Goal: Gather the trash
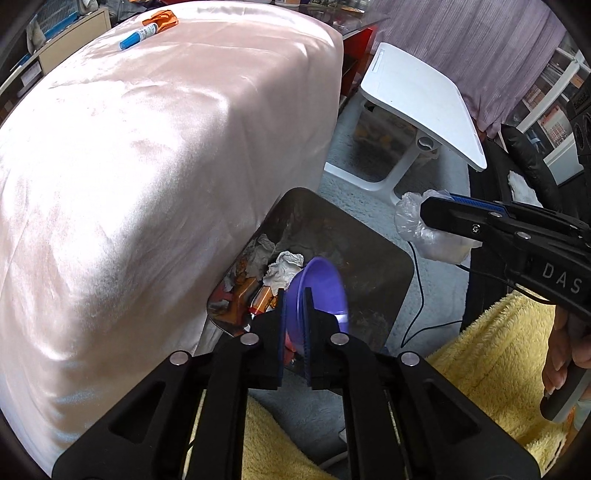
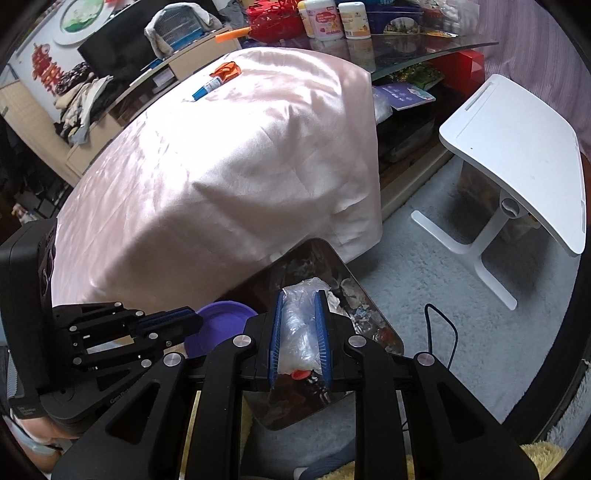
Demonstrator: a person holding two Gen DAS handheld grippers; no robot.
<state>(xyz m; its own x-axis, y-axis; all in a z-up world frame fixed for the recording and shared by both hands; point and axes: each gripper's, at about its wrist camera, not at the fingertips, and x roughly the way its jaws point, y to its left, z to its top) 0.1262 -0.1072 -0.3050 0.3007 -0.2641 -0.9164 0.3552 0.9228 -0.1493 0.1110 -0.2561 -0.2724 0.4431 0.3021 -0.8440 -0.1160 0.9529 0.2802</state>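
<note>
Both tongs are closed on trash above the bin. Left gripper is clamped on the rim of a round purple plastic plate, which stands on its edge between the two jaws and hangs over the opening of the dark metal trash bin with rounded corners. Right gripper is clamped on a crumpled clear plastic bag; in the left view this bag is still to the side of the bin, over the grey carpet, while the right view shows it close to the bin's rim.

The bin already holds white crumpled paper and orange wrappers, and it stands against the table covered with a shiny pink cloth.

I think the main risk is with the light bag: if the right jaws open too early, it can float past the rim and land on the carpet or on the yellow fluffy towel. The plate is held only by its edge, so it may swing or slip, strike the rim and bounce out. The two grippers are also near to each other and could collide over the small opening. On the far end of the table a blue and white tube and an orange wrapper are still waiting.
</note>
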